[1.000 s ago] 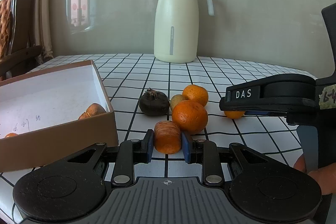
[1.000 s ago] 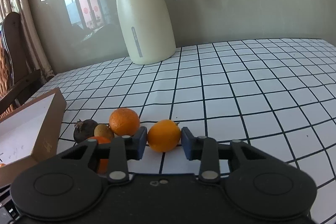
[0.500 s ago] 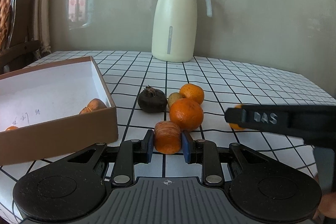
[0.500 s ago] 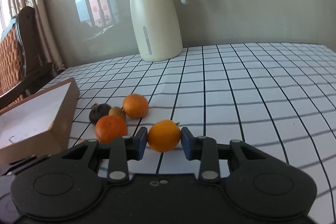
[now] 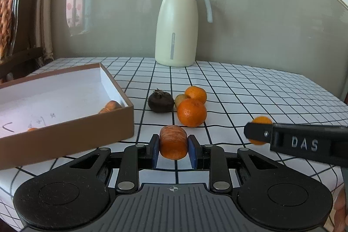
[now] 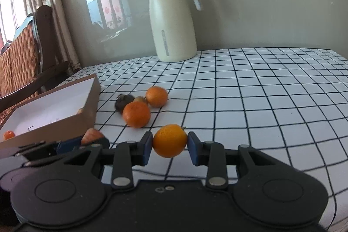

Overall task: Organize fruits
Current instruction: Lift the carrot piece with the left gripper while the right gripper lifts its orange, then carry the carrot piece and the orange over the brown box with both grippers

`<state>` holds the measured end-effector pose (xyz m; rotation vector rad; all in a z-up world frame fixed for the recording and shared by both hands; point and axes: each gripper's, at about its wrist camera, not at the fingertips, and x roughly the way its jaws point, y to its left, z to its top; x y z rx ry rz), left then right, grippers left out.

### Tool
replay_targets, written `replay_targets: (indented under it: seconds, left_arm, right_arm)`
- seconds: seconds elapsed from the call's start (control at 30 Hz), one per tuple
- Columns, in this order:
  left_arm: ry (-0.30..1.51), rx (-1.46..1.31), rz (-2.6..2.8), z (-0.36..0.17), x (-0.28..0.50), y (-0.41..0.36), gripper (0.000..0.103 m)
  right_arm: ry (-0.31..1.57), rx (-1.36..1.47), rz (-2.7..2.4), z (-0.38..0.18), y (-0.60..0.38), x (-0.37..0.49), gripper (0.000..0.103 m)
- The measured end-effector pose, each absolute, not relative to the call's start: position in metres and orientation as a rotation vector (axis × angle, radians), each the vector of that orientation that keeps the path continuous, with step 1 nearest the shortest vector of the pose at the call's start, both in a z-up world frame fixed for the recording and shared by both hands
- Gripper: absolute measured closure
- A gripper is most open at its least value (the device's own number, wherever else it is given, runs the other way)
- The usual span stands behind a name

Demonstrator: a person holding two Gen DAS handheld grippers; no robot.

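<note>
My left gripper (image 5: 173, 145) is shut on a ridged orange-brown fruit (image 5: 173, 141), held above the checked tablecloth just right of the cardboard box (image 5: 65, 134). My right gripper (image 6: 169, 142) is shut on a smooth orange (image 6: 169, 140); it also shows at the right of the left wrist view, where the orange (image 5: 262, 120) peeks past a black finger. On the cloth lie two tangerines (image 5: 191, 112) (image 5: 195, 94), a dark round fruit (image 5: 161, 101) and a small yellowish fruit (image 5: 180, 99). The box holds an orange-brown fruit (image 5: 111, 106) and a small orange piece (image 6: 9, 134).
A cream thermos jug (image 5: 177, 25) with a grey lid stands at the back of the table against the wall. A wooden wicker chair (image 6: 26, 53) stands beyond the table's left edge. A hand (image 5: 340, 210) shows at the lower right.
Both grippers have drawn back from the fruit pile, still holding their fruits. The right gripper has sunk lower in the left wrist view. The box shows more fully in both views.
</note>
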<state>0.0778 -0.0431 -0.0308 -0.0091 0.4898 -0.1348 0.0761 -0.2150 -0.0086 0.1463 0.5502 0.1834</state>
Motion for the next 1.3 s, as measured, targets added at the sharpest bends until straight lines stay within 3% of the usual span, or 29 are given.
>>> replay_targets:
  seconds: [1.3]
  left_arm:
    - [0.33, -0.102, 0.064, 0.008, 0.036, 0.079, 0.075]
  right_arm:
    - [0.419, 0.105, 0.443, 0.018, -0.113, 0.074, 0.077]
